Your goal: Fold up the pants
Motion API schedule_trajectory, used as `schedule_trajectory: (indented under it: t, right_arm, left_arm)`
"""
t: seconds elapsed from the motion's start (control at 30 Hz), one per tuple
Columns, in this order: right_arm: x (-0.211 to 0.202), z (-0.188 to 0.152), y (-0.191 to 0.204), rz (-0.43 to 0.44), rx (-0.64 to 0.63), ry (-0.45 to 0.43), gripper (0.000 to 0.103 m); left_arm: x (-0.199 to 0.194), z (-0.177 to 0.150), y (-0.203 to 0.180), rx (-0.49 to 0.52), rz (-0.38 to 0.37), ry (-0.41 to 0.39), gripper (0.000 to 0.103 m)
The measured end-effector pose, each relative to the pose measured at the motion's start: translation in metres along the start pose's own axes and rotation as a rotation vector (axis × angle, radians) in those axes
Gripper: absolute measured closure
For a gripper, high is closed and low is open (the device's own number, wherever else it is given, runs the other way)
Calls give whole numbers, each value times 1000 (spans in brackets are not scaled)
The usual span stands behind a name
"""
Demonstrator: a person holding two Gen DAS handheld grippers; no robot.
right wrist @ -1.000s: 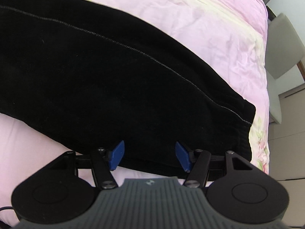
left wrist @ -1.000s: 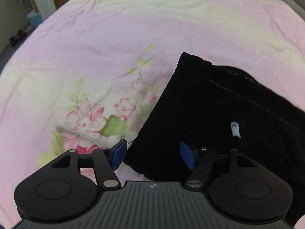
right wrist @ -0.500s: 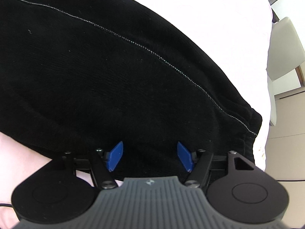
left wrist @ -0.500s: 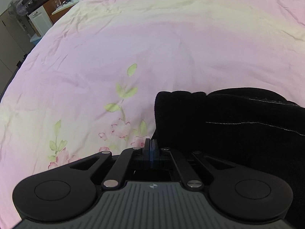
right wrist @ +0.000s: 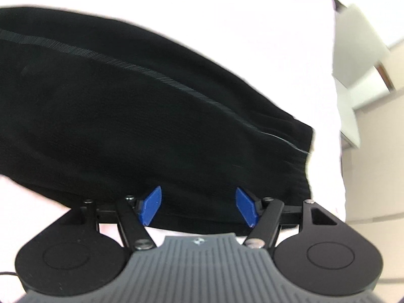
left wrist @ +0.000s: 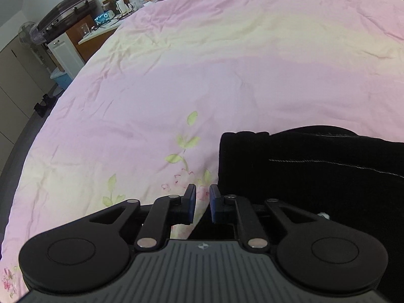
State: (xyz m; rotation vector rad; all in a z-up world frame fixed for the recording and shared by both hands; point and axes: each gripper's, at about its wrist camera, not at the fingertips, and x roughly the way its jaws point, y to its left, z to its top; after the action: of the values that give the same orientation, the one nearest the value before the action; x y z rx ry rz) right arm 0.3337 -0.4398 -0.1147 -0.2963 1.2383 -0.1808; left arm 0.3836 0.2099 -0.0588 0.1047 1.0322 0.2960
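The black pants (left wrist: 310,171) lie folded on a pink floral bedspread (left wrist: 202,63). In the left wrist view their cuffed end rises at right of centre. My left gripper (left wrist: 202,203) sits at the pants' left edge with its blue pads a small gap apart and nothing between them. In the right wrist view the pants (right wrist: 151,126) fill the frame, with a stitched seam running across. My right gripper (right wrist: 198,208) is wide open over the pants' near edge, close to the cuffed end at right.
A cabinet with cables and bottles (left wrist: 83,32) and a fan (left wrist: 27,35) stand beyond the bed's far left edge. Grey chairs (right wrist: 358,58) stand off the bed's right side. The bedspread stretches far ahead of the left gripper.
My left gripper shut half a second ago and now stands slightly apart, tilted up towards the room. My right gripper stayed open and moved closer over the pants; its view is blurred.
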Motion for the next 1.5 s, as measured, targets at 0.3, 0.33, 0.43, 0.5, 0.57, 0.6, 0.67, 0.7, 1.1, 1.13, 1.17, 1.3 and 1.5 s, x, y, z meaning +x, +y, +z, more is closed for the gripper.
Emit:
schedule_trajectory:
  t: [0.3,0.33,0.43,0.5,0.57,0.6,0.67,0.7,1.1,1.13,1.17,1.3,1.5]
  right_arm:
    - [6,-31,-119,63,458,-53,57]
    - [10,-33,-128,76,503,-56,58]
    - [30,-41,-150,134,655,-48,62]
    - [47,-47,-157,176,762,-20,63]
    - [57,-53,-150,231,851,-2,68]
    - [60,-55,-147,238,873,-5,73]
    - [62,-56,-145,231,871,-22,91]
    - [58,-57,-143,221,861,-38,93]
    - [41,-68,-140,188,734,-77,72]
    - [37,-70,-139,198,728,-78,65]
    - [33,-73,-139,213,723,-79,65]
    - [30,-88,-141,282,761,-74,64]
    - [46,-103,-151,413,968,-75,55]
  left_arm:
    - [-58,-48,-62,52,-148,-2,82]
    - [-63,-52,-69,55,-166,-2,82]
    - [-78,-67,-91,27,-215,8,82]
    - [-85,-77,-104,7,-251,20,82]
    - [-91,-88,-114,2,-279,33,81]
    - [-96,-95,-120,9,-298,41,78]
    - [-104,-110,-129,28,-321,51,75]
    - [-108,-117,-133,40,-330,57,73]
    - [-120,-204,-190,317,-388,15,41]
    - [-118,-210,-197,349,-384,5,41]
    - [-116,-214,-205,375,-376,-3,41]
    - [-111,-222,-232,379,-293,-89,41]
    - [-104,-205,-234,246,-239,-105,85]
